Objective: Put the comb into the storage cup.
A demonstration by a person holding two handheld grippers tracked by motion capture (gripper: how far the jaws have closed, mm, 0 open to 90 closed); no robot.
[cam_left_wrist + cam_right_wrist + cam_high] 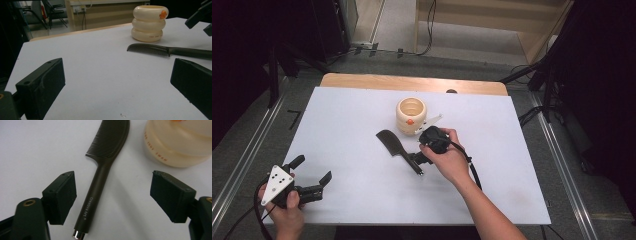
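The right gripper [113, 195] stands with its jaws apart, straddling the handle of the slim black plastic comb [105, 162] without touching it; the comb's teeth point away, beside a cream ribbed round plastic holder [180, 147]. The left gripper [117, 82], also open, hovers well apart over the white table [100, 75].

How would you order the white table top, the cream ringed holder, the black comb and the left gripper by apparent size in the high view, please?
1. White table top, by far the largest.
2. Left gripper.
3 and 4. Black comb and cream ringed holder: too alike to rank; the comb is longer but thin, and the right gripper covers part of its handle.
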